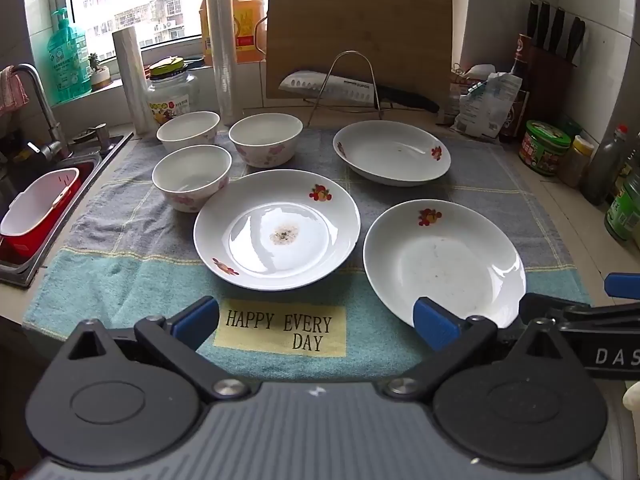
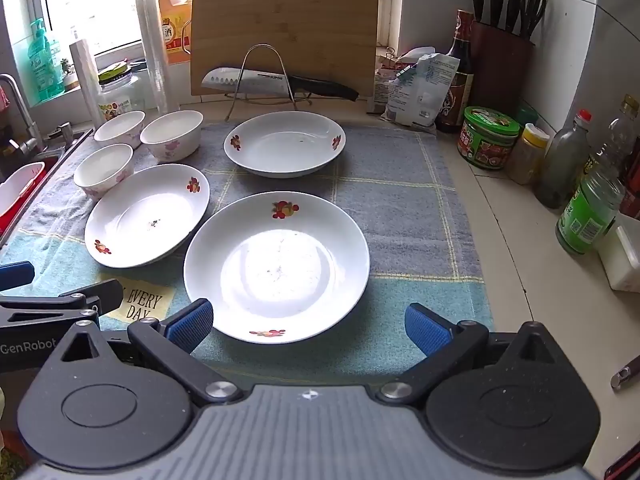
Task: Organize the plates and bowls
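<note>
Plates and bowls, glazed, slippery and breakable, are being approached rim-first; both grippers are being held wide, empty.

Three white plates with red flower prints lie on the towel: one at the back, one on the left and one nearest the camera. Three floral bowls stand at the left: two in the back row and one in front. One bamboo cutting board leans at the back, with one kitchen knife on one wire rack. Two rolls of plastic wrap stand upright.
</note>
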Demonstrator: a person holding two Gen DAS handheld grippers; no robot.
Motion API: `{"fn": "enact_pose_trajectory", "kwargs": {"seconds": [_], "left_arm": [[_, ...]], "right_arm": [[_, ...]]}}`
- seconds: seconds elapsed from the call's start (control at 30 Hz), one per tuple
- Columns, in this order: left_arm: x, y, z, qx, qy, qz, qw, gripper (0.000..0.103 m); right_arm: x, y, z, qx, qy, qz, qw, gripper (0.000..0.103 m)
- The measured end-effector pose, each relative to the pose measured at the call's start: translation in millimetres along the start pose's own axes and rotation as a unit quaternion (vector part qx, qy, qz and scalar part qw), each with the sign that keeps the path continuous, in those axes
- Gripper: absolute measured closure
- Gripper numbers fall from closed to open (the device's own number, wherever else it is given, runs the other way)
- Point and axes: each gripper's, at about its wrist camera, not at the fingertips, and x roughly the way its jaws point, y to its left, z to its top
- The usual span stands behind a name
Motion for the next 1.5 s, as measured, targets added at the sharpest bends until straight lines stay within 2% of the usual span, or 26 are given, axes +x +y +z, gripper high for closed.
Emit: {"fn": "enact_pose_trajectory", "kwargs": {"seconds": [1.5], "left_arm": [[-5.9,-6.4,5.7,0.006,-0.006,-0.001,1.0,0.001]], "right_arm": [[-6.3,-4.0,4.5,0.002,-0.007,0.001,1.0,0.0]]}}
